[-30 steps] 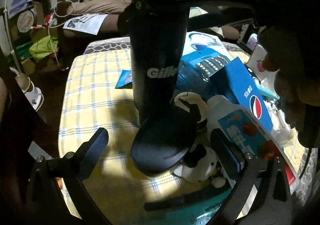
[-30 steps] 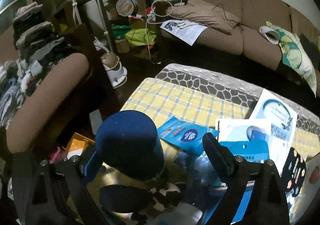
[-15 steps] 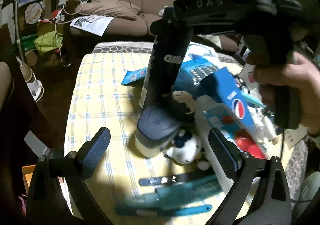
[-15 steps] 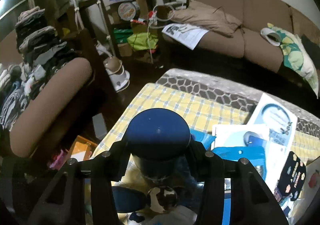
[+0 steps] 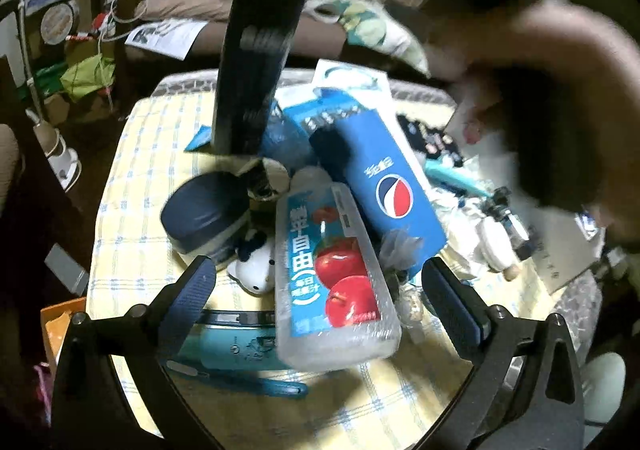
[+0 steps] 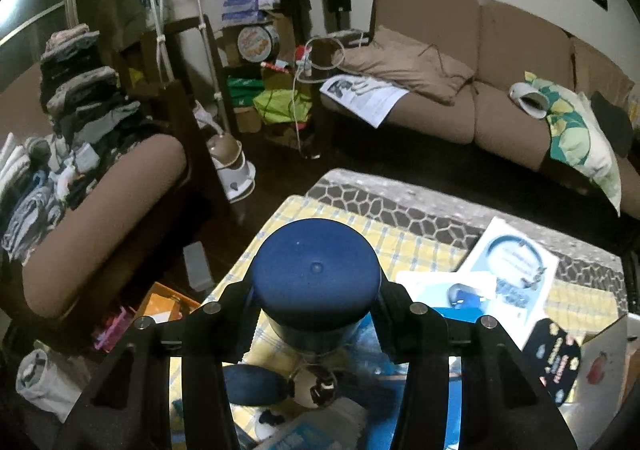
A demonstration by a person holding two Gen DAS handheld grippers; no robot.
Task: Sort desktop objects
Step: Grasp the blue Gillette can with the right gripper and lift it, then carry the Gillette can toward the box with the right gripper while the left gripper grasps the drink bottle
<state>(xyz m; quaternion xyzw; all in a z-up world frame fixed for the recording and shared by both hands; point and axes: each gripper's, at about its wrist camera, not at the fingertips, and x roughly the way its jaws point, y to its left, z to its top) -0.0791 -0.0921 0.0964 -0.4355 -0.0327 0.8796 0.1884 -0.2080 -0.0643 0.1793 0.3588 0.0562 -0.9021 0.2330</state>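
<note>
A tall dark blue can [image 5: 256, 61] hangs blurred above the cluttered table, off the yellow checked cloth [image 5: 132, 185]. My right gripper [image 6: 316, 314] is shut on it just under its round blue cap [image 6: 316, 274], with a person's hand [image 5: 560, 89] behind. My left gripper [image 5: 320, 298] is open, its fingers [image 5: 192, 290] spread either side of a lying juice bottle [image 5: 332, 270] with red apples on its label, without touching it. A blue Pepsi box [image 5: 384, 177] leans beside the bottle.
A dark blue lidded tin [image 5: 204, 209], a small cow plush [image 5: 256, 270] and a teal tool [image 5: 240, 346] lie near the bottle. A white headphone box [image 6: 508, 270] sits at the far side. Beyond the table stand a brown sofa [image 6: 480, 61] and armchair [image 6: 100, 209].
The right gripper closed on the blue can and raised it off the cloth. The left gripper drew back and rose, so the juice bottle now lies between its fingers.
</note>
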